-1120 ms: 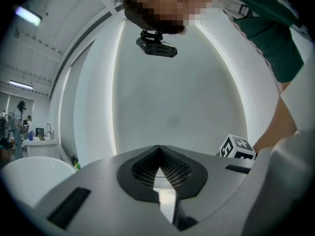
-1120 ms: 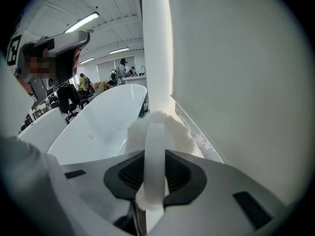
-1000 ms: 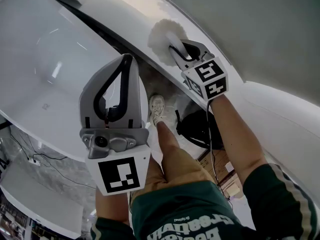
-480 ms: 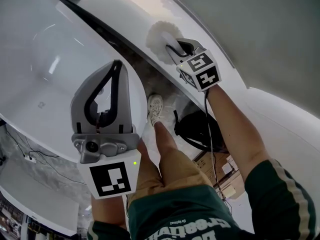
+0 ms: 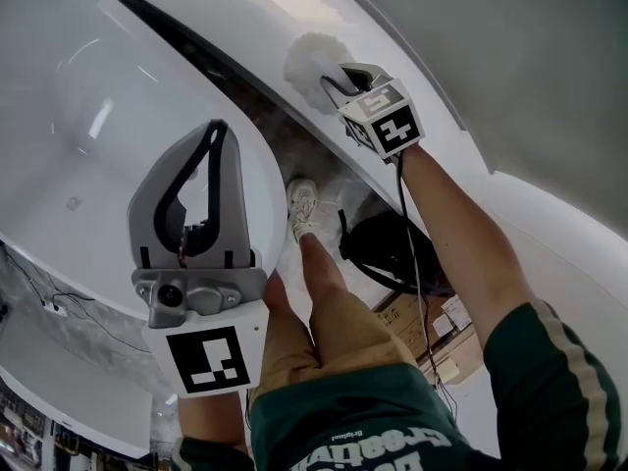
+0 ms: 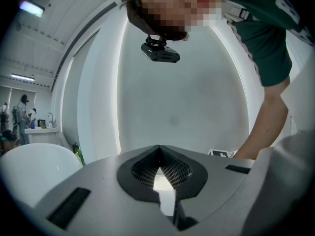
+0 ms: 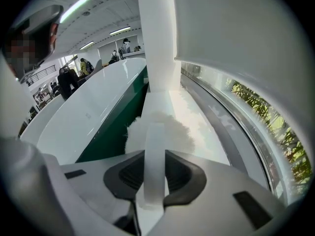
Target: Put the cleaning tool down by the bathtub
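The cleaning tool has a fluffy white head (image 5: 306, 57) and a flat white handle (image 7: 153, 166). My right gripper (image 5: 334, 78) is shut on that handle, and the head presses against the curved white outer side of a bathtub (image 5: 432, 155). In the right gripper view the handle stands between the jaws of the right gripper (image 7: 154, 156), with the fluffy head (image 7: 165, 127) just beyond the tips. My left gripper (image 5: 217, 128) hangs lower left over a second white bathtub (image 5: 78, 116), jaws shut and empty. The left gripper (image 6: 158, 149) points up at the ceiling.
The person's leg and white shoe (image 5: 306, 202) stand on the floor between the two tubs. A black bag (image 5: 388, 253) and cardboard boxes (image 5: 432, 322) lie beside the leg. Cables (image 5: 49, 307) run at lower left. People (image 7: 69, 77) stand far off.
The right gripper and the cleaning tool have slid a little up and left along the white tub side. The left gripper has drifted left and lower in the view.
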Tool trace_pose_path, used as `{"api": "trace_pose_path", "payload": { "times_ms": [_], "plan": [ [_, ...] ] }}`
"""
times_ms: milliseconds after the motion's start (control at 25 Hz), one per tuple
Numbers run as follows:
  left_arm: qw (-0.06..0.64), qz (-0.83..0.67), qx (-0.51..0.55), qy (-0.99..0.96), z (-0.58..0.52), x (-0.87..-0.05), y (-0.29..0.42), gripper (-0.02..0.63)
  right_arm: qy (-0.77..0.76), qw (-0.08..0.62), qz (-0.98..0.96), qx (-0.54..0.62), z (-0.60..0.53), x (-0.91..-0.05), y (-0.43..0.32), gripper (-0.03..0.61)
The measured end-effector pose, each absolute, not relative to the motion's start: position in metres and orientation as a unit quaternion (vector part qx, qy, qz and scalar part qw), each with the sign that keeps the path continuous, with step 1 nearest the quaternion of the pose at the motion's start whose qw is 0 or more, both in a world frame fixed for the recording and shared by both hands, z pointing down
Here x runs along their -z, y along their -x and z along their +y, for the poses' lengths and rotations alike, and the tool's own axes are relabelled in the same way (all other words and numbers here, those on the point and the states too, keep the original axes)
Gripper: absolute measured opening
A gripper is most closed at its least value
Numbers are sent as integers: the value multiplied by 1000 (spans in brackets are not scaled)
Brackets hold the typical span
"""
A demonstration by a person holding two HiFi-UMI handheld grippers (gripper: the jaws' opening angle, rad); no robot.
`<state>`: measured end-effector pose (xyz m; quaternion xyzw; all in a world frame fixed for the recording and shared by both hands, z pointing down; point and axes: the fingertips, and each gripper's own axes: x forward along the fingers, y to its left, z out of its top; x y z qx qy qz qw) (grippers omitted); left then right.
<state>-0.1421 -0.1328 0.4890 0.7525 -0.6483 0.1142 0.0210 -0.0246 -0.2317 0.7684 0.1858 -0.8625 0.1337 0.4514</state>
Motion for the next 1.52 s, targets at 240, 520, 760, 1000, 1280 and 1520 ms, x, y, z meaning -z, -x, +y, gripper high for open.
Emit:
{"api": "trace_pose_path", "payload": {
  "times_ms": [240,520,760,1000,1280,1520],
  "plan": [
    [30,-645,-120,-754,-134,-500,142,6,-194,464,-854,-133,-240,-786,27,92],
    [37,-642,-120,-757,-137,-502,140,6,-202,489,-840,-124,-248,-801,34,92],
    [39,-642,-122,-756,-143,-508,143,6,-206,491,-836,-133,-258,-812,43,92],
    [50,-648,-106,-753,-143,-506,145,6,-203,487,-839,-134,-261,-815,48,92],
    [45,-654,-107,-748,-144,-505,145,6,-217,477,-838,-153,-263,-819,47,92],
    [46,-656,-100,-746,-145,-502,147,6,-213,476,-840,-153,-261,-814,50,92]
  ]
}}
